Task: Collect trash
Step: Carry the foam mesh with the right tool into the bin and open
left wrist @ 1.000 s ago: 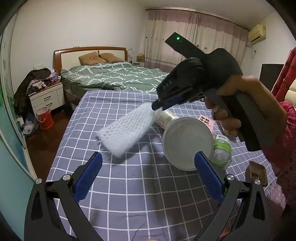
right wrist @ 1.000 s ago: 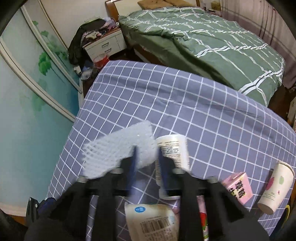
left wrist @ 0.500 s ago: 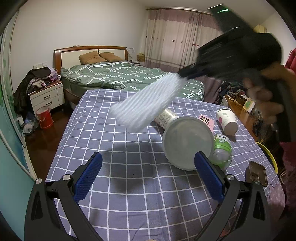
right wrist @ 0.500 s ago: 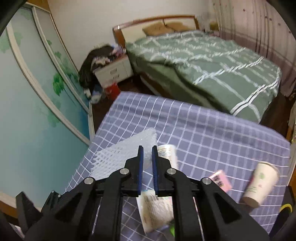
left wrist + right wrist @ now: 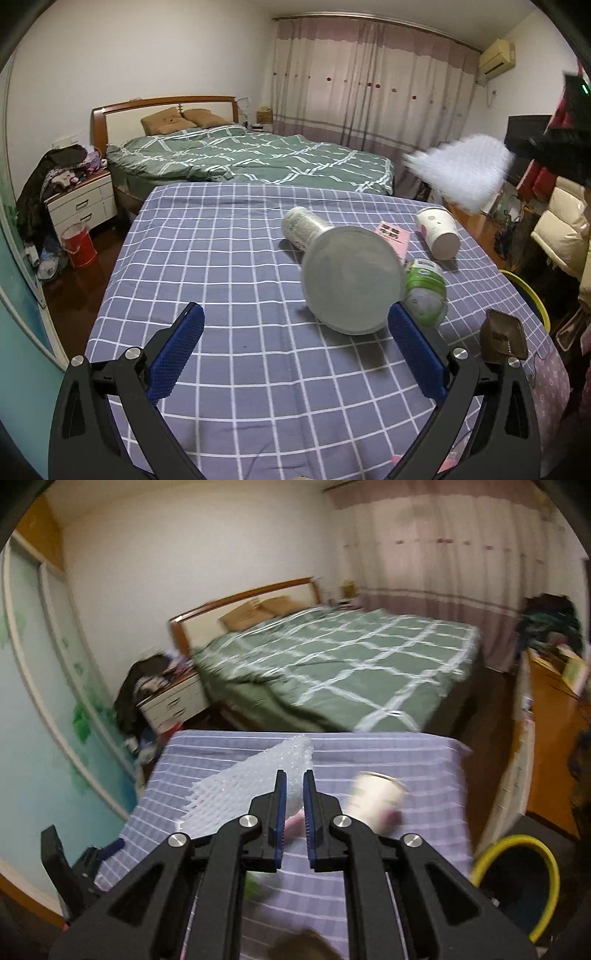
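Right tongs (image 5: 293, 805): blue pads nearly closed, pinching a white foam net sleeve (image 5: 243, 786) that fans out to the left. Desk (image 5: 424, 812): purple checked cloth, blurred. Paper cup (image 5: 375, 801): lying on the cloth just right of the tongs, possibly on its side. Yellow-rimmed bin (image 5: 517, 882): on the floor beside the desk. Green-quilted bed (image 5: 332, 664): beyond the desk.
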